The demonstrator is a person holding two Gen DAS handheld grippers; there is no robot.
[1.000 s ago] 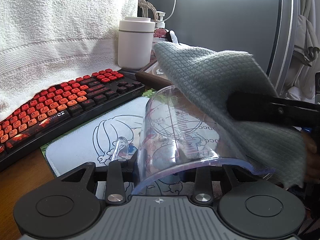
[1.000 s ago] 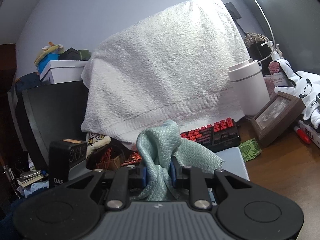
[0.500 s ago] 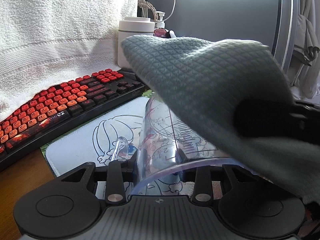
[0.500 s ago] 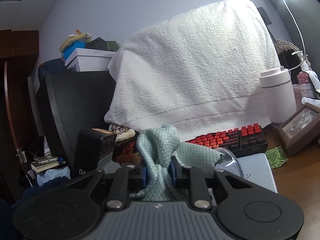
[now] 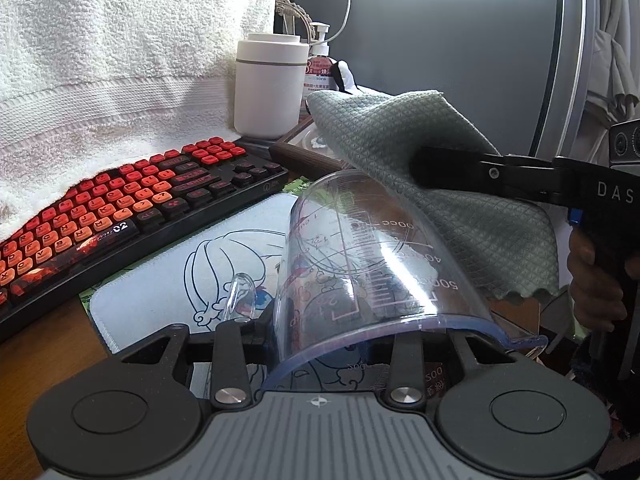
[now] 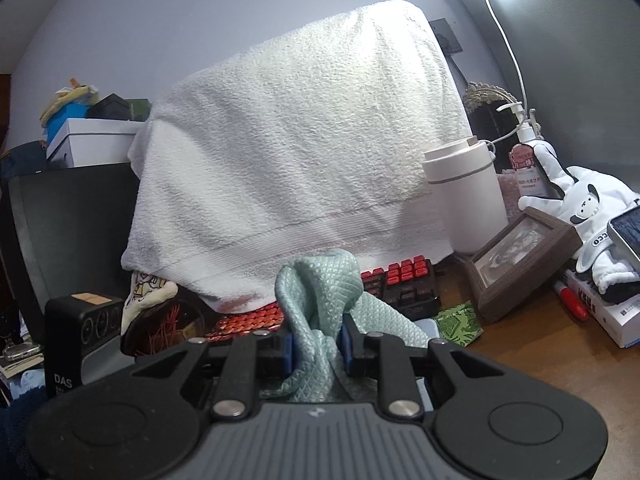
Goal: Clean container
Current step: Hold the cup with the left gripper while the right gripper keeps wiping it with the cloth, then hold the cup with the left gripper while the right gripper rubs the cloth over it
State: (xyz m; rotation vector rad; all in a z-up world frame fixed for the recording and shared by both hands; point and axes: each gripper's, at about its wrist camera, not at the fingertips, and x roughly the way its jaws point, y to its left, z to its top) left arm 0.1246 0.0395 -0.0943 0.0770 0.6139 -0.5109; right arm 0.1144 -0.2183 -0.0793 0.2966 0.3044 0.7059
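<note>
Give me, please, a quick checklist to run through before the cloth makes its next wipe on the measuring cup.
1. Left gripper grips the measuring cup: ok.
2. Right gripper shut on the cloth: ok.
3. Cloth touching the cup's outer wall: ok.
4. Cup lying tilted, base pointing away: ok.
5. Cup clean inside: cannot tell.
6. Keyboard apart from the cloth: ok.
</note>
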